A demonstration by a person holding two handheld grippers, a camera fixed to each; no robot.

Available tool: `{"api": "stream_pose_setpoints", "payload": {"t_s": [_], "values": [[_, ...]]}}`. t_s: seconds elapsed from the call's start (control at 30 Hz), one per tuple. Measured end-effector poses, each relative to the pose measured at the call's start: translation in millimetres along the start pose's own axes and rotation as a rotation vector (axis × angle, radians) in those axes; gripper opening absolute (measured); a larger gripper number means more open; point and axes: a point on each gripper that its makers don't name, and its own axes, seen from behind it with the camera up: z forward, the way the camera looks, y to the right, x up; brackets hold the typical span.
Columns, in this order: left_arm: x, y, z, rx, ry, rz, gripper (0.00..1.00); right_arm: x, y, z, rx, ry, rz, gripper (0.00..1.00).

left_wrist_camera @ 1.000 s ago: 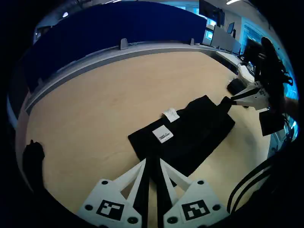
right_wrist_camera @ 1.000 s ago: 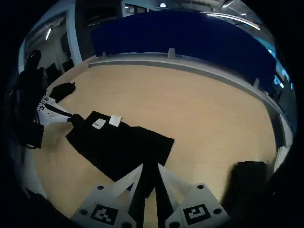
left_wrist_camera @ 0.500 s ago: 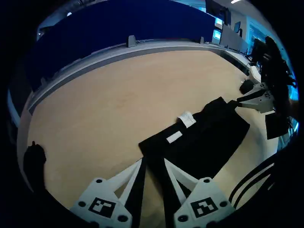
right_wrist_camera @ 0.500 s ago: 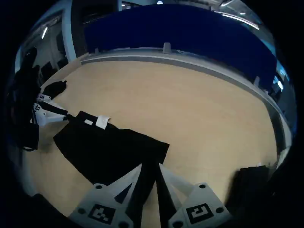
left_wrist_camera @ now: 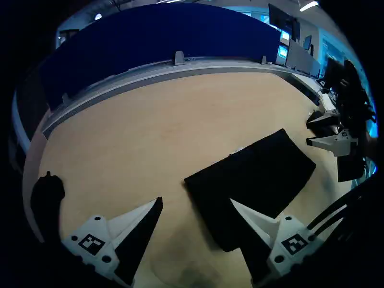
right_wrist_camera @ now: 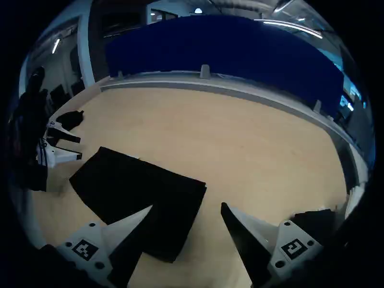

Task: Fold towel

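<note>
Towel (left_wrist_camera: 254,182): black, folded into a flat oblong, lying on the pale wooden table (left_wrist_camera: 158,129). In the left gripper view it sits at about 4 o'clock from the middle. In the right gripper view it sits at about 8 o'clock.

The left gripper (left_wrist_camera: 195,200) has its two fingers spread wide with nothing between them, its tips near the towel's near edge. The right gripper (right_wrist_camera: 186,206) is spread just as wide and also holds nothing. Each one can be seen small from the other's camera, just off the towel's far end. A blue partition (left_wrist_camera: 158,38) runs along the back of the table at 12 o'clock.

From where I stand the fold looks tidy, with fairly even edges. The danger I see is a finger catching the cloth. One finger of each gripper lines up with the near edge. A low sweep could snag the top layer and peel the fold open. If another fold is wanted, pinching only one layer would drag it askew, since the tabletop looks smooth.
</note>
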Motion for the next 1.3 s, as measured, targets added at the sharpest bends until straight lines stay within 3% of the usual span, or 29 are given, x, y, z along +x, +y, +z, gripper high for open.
{"api": "stream_pose_setpoints", "payload": {"t_s": [0.3,0.8,1.07,1.3], "values": [[-7.5,9.9,-15.3,-0.003,0.002,-0.003,0.94,-9.2,-3.6,-12.5,0.004,-0.001,0.006,1.00],[-55.9,33.8,-47.8,-0.009,-0.013,-0.015,0.94,-49.7,-16.2,-50.8,0.006,-0.019,0.006,1.00],[-64.0,25.3,-58.7,0.030,-0.005,-0.047,0.94,-57.3,-16.2,-52.8,0.028,-0.034,-0.018,1.00],[-81.0,12.1,-82.9,0.103,0.004,-0.110,0.94,-70.0,-28.6,-52.2,0.102,-0.075,-0.113,1.00]]}}
